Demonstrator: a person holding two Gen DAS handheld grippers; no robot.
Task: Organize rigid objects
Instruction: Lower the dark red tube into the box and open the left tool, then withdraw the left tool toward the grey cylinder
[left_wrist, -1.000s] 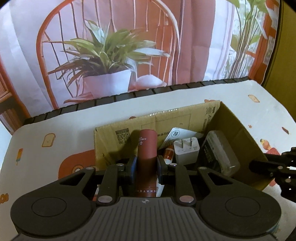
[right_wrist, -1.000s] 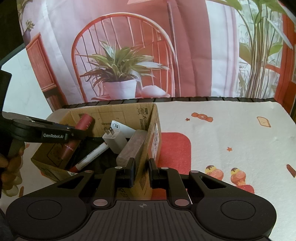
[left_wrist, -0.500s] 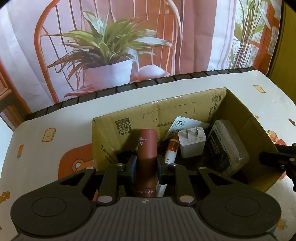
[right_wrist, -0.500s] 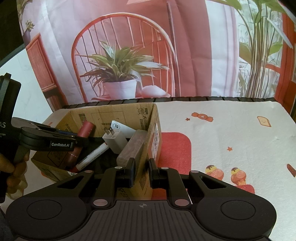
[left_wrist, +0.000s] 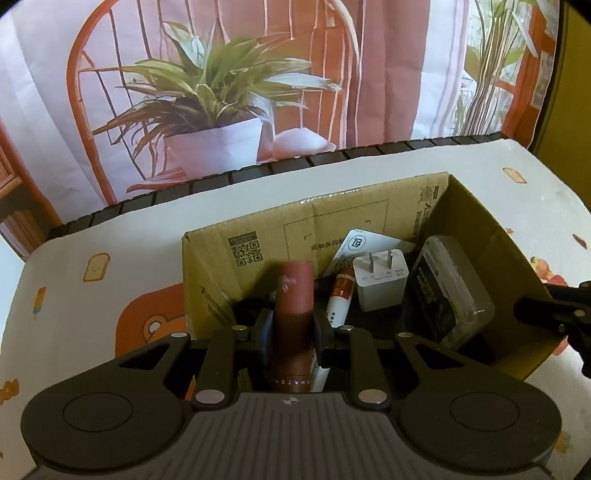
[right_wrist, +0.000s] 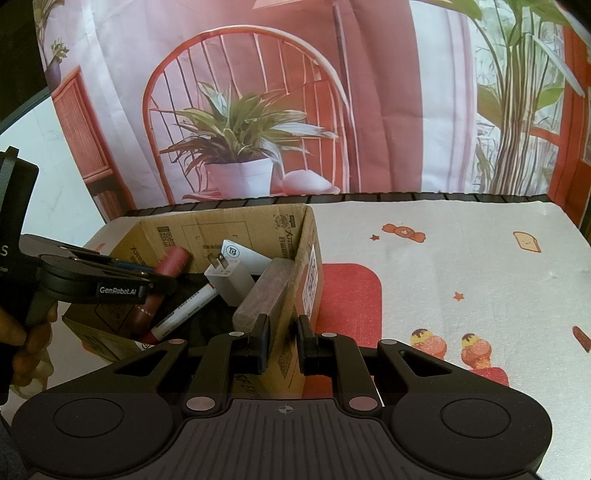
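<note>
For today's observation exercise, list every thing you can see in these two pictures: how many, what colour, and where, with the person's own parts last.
cardboard box: one, brown, open-topped, on the table.
dark red tube: one, held over the box's left part.
marker: one, white with a red end, lying in the box.
plug adapter: one, white, prongs up, in the box's middle.
white card: one, leaning on the box's back wall.
clear case: one, dark contents, against the box's right wall.
tablecloth: one, white with cartoon prints, over the table.
backdrop: one, pink, printed chair and plants, behind the table.
left gripper: black, jaws shut on the tube.
right gripper: black, jaws astride the box's right wall.
</note>
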